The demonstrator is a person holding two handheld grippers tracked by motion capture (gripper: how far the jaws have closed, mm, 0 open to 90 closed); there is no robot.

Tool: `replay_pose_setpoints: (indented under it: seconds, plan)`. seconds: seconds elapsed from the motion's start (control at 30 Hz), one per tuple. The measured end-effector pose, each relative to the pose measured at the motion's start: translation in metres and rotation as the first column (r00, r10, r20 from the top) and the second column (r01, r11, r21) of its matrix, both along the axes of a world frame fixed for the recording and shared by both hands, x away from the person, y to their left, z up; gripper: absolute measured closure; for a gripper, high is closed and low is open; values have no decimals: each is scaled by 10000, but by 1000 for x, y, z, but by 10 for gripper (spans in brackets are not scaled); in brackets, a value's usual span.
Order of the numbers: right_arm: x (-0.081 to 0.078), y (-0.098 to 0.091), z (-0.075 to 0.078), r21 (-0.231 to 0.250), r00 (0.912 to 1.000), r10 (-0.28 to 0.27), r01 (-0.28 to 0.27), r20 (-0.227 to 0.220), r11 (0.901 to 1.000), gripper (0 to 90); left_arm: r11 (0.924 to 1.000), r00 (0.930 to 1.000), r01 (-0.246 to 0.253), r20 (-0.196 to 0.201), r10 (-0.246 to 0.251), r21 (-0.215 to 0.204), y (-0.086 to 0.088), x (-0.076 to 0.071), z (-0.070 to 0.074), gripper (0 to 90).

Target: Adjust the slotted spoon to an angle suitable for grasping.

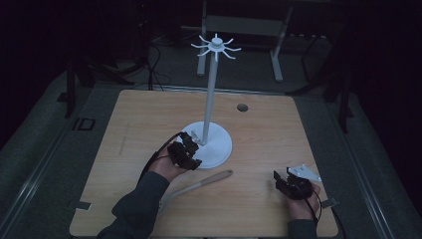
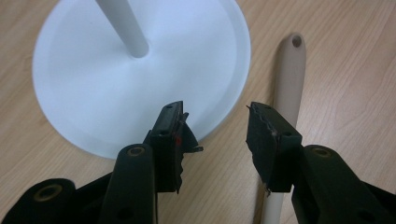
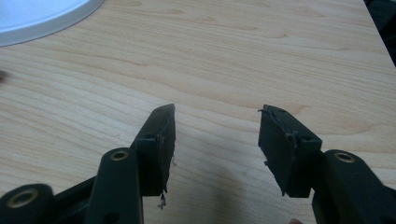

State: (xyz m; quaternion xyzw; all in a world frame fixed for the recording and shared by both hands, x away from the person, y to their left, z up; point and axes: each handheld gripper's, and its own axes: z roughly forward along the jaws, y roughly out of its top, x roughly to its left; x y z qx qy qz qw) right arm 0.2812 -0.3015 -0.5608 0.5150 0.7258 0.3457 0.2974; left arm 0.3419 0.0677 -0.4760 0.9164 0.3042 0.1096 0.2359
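A white stand with a round base (image 1: 219, 144), a tall pole (image 1: 210, 94) and a ring of hooks (image 1: 217, 47) at its top rises from the middle of the wooden table (image 1: 124, 124). A long beige utensil (image 1: 201, 183) lies flat in front of the base; its handle end with a hole (image 2: 296, 42) points away. My left gripper (image 1: 191, 149) hovers open at the near left edge of the base (image 2: 140, 79), the utensil (image 2: 289, 93) passing under its right jaw. My right gripper (image 1: 282, 180) stands open over bare wood (image 3: 261, 60) at the near right.
A small dark hole (image 1: 242, 107) sits in the tabletop behind the stand. Table legs and cables (image 1: 154, 64) stand in the dark beyond the far edge. The base's rim (image 3: 46, 21) shows far left of my right gripper.
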Motion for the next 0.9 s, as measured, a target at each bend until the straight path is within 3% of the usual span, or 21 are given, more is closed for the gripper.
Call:
replay_pose_setpoints:
  seconds: [0.6,0.9]
  plan:
    - [0,0,0,-6,10000,61,-61,-39,10000,459,9953,9962,699,-559,-662,670,-20,-5,-15,613]
    - [1,1,-1,-15,9999,68,-68,-82,10000,459,9875,9891,1088,-1119,-961,1137,-28,-7,-27,650]
